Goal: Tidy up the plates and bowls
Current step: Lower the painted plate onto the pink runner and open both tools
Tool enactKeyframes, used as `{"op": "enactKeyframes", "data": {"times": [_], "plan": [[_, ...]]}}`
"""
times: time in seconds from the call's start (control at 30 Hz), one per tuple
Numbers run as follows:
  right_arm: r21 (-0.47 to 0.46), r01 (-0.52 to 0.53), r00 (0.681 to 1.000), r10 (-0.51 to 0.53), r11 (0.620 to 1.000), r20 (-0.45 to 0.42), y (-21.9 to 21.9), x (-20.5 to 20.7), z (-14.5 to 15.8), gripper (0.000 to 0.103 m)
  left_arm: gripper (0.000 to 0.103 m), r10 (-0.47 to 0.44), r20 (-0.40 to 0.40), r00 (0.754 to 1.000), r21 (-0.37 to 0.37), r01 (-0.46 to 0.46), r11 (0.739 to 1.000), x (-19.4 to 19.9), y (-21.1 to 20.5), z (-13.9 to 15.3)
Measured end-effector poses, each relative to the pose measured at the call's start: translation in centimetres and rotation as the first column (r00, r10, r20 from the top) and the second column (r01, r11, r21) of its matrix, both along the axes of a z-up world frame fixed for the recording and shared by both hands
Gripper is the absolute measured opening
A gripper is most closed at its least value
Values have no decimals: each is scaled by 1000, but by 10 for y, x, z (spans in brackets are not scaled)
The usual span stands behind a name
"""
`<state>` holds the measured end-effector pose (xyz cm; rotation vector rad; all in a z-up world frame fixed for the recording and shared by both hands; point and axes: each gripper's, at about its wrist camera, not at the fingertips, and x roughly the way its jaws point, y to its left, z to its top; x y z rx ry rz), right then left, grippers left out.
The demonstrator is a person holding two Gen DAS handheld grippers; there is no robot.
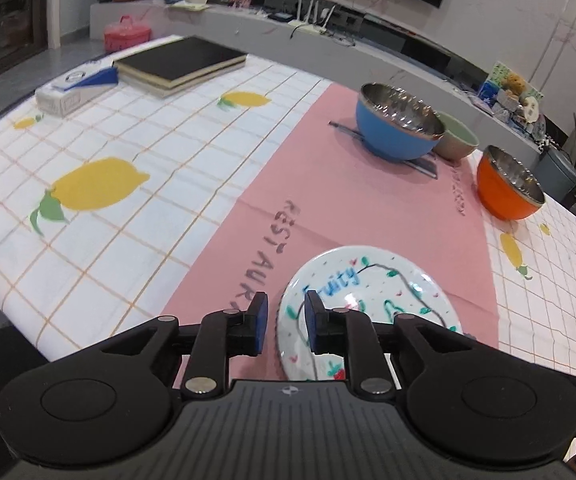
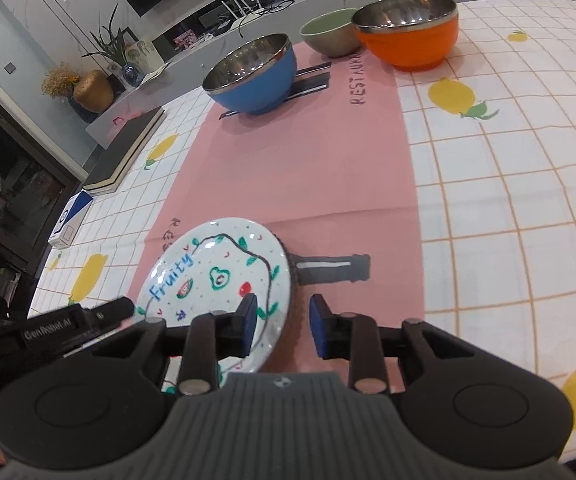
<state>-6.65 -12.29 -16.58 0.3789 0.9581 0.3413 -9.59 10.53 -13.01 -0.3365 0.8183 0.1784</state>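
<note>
The painted plate (image 2: 212,280) looks stiff, glossy and breakable, so take it by the rim; left gripper (image 1: 286,316) and right gripper (image 2: 282,322) stand narrowly apart, holding nothing.

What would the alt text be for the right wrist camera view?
The right tool hangs open over the near right rim of a white plate lettered "Fruity", which lies on a pink placemat. Beyond stand a blue bowl, a green bowl and an orange bowl on a lemon-print tablecloth.
</note>
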Motion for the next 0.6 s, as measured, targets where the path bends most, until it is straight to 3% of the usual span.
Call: {"op": "enactKeyframes", "data": {"times": [0.17, 0.37, 0.6], "plan": [[-22, 46, 999, -46, 999, 12, -14, -1, 4, 30, 23, -63, 20, 998, -13, 63, 998, 7, -12, 13], [-106, 105, 994, -100, 989, 52, -34, 3, 20, 31, 24, -136, 16, 991, 86, 134, 987, 20, -42, 29], [-158, 164, 984, -149, 974, 101, -62, 8, 33, 35, 28, -226, 30, 974, 94, 222, 970, 40, -73, 41]]}}
